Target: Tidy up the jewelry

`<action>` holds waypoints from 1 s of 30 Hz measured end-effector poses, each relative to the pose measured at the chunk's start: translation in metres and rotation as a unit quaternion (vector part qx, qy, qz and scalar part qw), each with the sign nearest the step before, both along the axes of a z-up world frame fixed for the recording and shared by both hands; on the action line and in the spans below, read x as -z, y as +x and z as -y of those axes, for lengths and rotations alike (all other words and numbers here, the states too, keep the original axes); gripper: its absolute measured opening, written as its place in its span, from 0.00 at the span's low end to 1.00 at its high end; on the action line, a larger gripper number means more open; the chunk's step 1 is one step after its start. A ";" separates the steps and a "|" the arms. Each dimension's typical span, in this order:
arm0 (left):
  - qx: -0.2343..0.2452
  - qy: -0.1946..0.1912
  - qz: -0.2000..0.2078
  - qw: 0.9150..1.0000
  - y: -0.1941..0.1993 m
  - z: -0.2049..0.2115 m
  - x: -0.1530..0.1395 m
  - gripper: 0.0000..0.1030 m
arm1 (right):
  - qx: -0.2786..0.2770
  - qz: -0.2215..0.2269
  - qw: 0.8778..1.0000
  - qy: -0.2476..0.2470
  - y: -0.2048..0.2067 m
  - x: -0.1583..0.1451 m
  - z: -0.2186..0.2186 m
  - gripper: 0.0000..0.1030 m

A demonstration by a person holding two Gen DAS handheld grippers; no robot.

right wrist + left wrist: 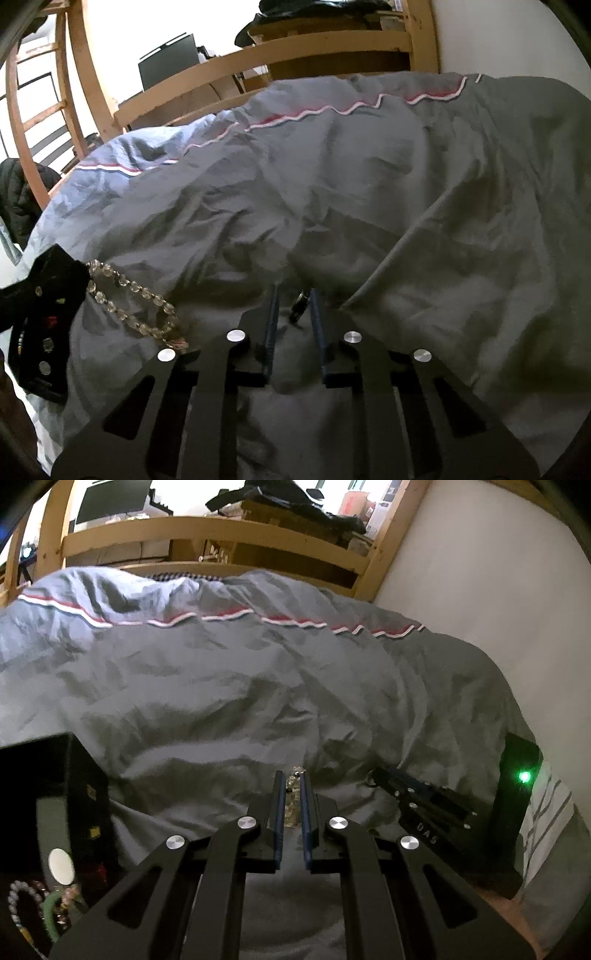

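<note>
Left gripper (293, 775) is clamped narrow on a clear bead bracelet (133, 299), which dangles from its fingers above the grey duvet (221, 686). Right gripper (293, 295) stands narrow with a small dark ring (300, 304) between its fingers; contact unclear. Black jewelry box (55, 775) sits open at the left, bead strands (22, 904) already inside. Judged partway: bracelet and ring not yet boxed.

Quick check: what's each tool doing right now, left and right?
Left tool: closed on a clear beaded bracelet, which hangs from it.
Right tool: nearly closed around a small ring; whether the pads press on it cannot be told.
</note>
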State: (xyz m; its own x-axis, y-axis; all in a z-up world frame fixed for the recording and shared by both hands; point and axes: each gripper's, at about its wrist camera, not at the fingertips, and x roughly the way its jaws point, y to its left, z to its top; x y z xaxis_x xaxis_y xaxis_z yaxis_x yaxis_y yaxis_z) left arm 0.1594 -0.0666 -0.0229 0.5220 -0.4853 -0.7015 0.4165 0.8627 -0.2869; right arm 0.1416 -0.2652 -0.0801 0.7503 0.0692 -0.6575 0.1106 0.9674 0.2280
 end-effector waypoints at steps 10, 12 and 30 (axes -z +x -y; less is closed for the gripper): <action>-0.007 -0.008 -0.001 1.000 0.001 -0.005 -0.004 0.07 | 0.006 -0.039 0.999 -0.003 0.016 0.021 0.000 0.20; -0.008 -0.008 -0.001 1.000 0.002 -0.005 -0.003 0.07 | 0.008 -0.034 0.999 0.005 0.014 0.021 0.002 0.15; -0.004 -0.013 0.014 1.000 -0.004 -0.008 -0.017 0.07 | 0.010 0.026 0.999 0.030 -0.004 -0.011 0.003 0.09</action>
State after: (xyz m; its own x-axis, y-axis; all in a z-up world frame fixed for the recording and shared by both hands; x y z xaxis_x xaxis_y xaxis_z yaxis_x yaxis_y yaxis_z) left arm 0.1551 -0.0590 -0.0056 0.5445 -0.4996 -0.6737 0.4178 0.8581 -0.2986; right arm 0.1376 -0.2687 -0.0688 0.7852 0.0909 -0.6126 0.1170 0.9496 0.2909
